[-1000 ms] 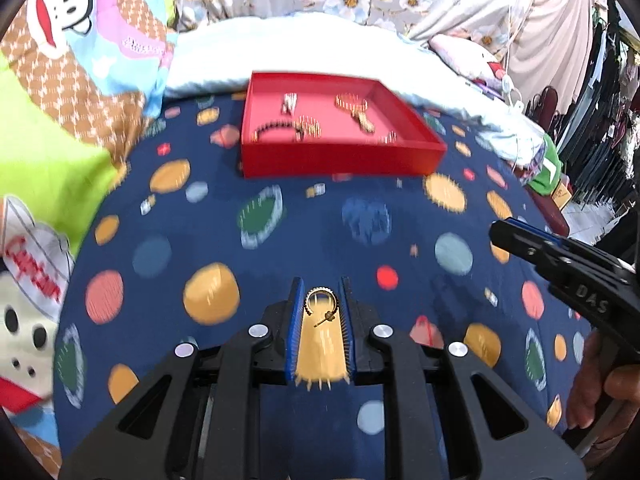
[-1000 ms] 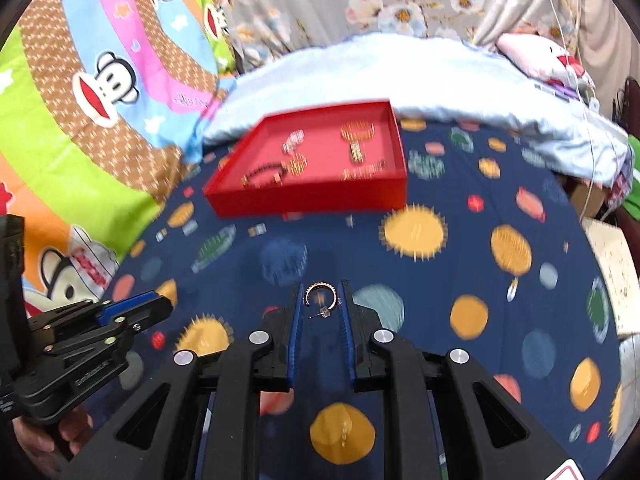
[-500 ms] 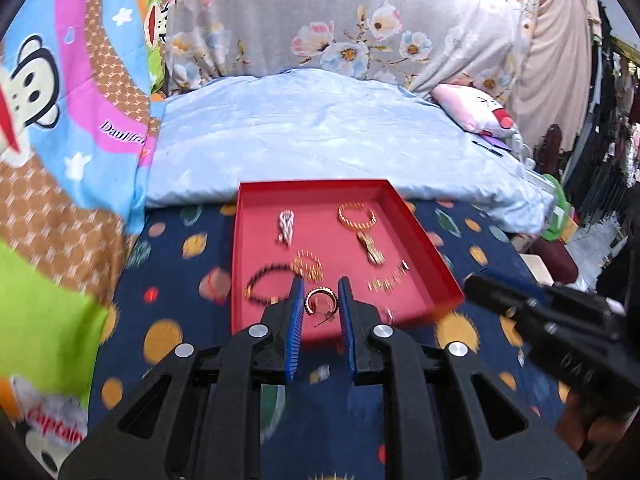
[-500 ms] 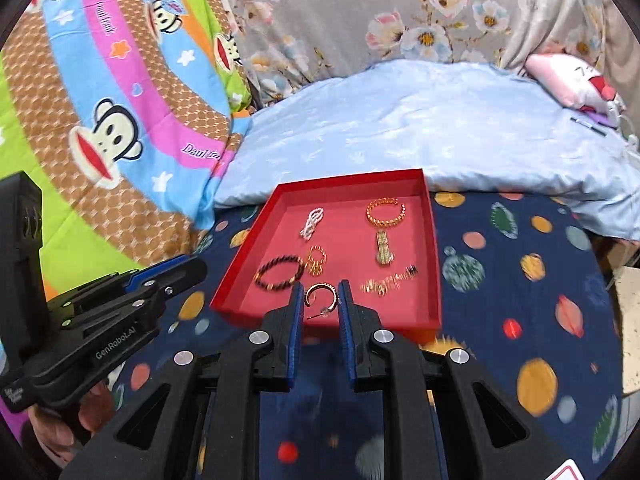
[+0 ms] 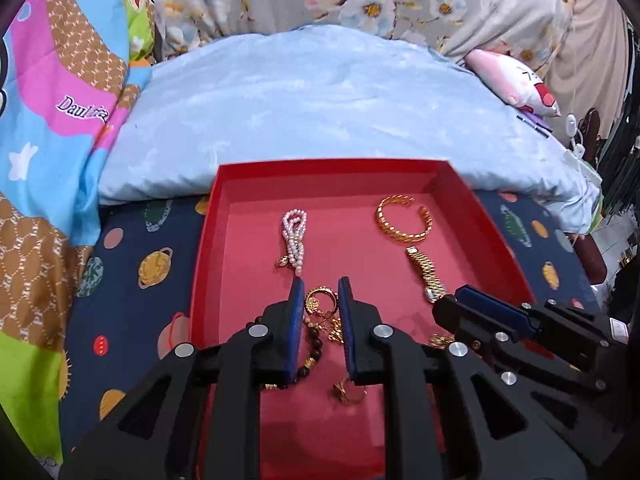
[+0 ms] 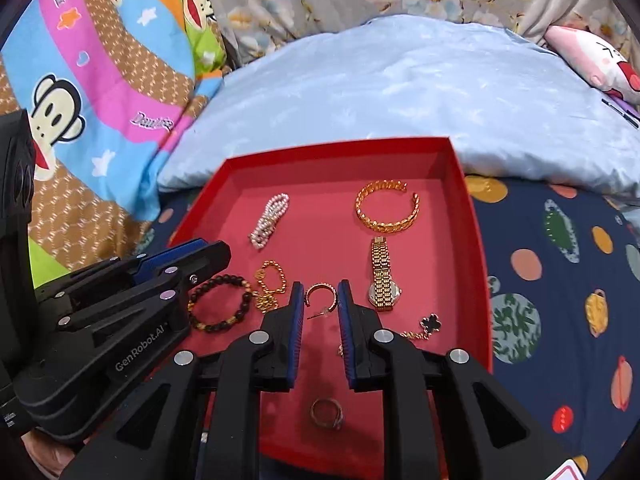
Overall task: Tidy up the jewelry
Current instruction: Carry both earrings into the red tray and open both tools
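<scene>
A red tray (image 5: 360, 168) (image 6: 476, 232) lies on the bed and holds jewelry: a pearl strand (image 5: 295, 236) (image 6: 270, 220), a gold cuff (image 5: 404, 220) (image 6: 387, 210), a gold watch (image 5: 427, 274) (image 6: 382, 276), a dark bead bracelet (image 6: 221, 303), a gold chain (image 6: 272, 280), a clover chain (image 6: 430, 324) and a ring (image 6: 327, 412). My left gripper (image 5: 320, 300) is shut on a gold hoop earring (image 5: 320, 300) over the tray. My right gripper (image 6: 319, 300) is shut on another gold hoop earring (image 6: 320, 300) over the tray, beside the left one.
The tray sits on a navy planet-print sheet (image 6: 560, 280). A pale blue pillow (image 5: 328, 112) lies behind it, a bright cartoon quilt (image 6: 80, 100) at left, a pink plush (image 5: 512, 80) at far right.
Both grippers have moved forward from the navy sheet to above the tray, each still holding its hoop earring. The tray now fills the lower middle of both views.
</scene>
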Available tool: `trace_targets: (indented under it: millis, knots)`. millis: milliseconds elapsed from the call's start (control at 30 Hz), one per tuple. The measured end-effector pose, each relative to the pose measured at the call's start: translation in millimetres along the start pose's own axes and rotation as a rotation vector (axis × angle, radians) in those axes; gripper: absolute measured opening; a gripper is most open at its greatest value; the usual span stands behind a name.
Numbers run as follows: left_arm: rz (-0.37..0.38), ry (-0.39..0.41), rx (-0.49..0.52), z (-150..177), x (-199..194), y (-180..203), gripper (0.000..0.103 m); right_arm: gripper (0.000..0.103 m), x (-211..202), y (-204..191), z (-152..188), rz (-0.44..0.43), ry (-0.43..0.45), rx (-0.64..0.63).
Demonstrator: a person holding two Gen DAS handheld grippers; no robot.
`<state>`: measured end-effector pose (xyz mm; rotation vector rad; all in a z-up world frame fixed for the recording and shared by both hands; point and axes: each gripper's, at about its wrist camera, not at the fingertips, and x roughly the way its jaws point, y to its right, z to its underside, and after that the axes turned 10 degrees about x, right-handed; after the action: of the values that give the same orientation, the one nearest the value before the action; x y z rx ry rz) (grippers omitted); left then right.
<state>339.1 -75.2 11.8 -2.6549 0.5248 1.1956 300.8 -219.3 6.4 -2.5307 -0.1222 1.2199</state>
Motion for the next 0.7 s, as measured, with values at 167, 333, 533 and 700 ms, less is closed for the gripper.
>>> trace_targets:
  millis: [167, 333, 533, 700]
  knots:
    - [0.002, -0.011, 0.001, 0.9, 12.2, -0.3, 0.017, 0.016, 11.0, 1.6, -0.4, 0.011, -0.005, -0.008]
    - [0.002, -0.013, 0.005, -0.9, 16.9, -0.1, 0.017, 0.016, 15.7, 1.0, -0.1, 0.014, -0.008, -0.018]
    - [-0.002, -0.019, 0.0, -1.7, 21.7, -2.2, 0.017, 0.016, 20.6, 0.6, 0.0, 0.022, -0.008, -0.021]
    - [-0.007, -0.023, -0.003, -1.9, 26.1, -4.9, 0.017, 0.016, 23.7, 0.2, -0.1, 0.021, -0.012, -0.026]
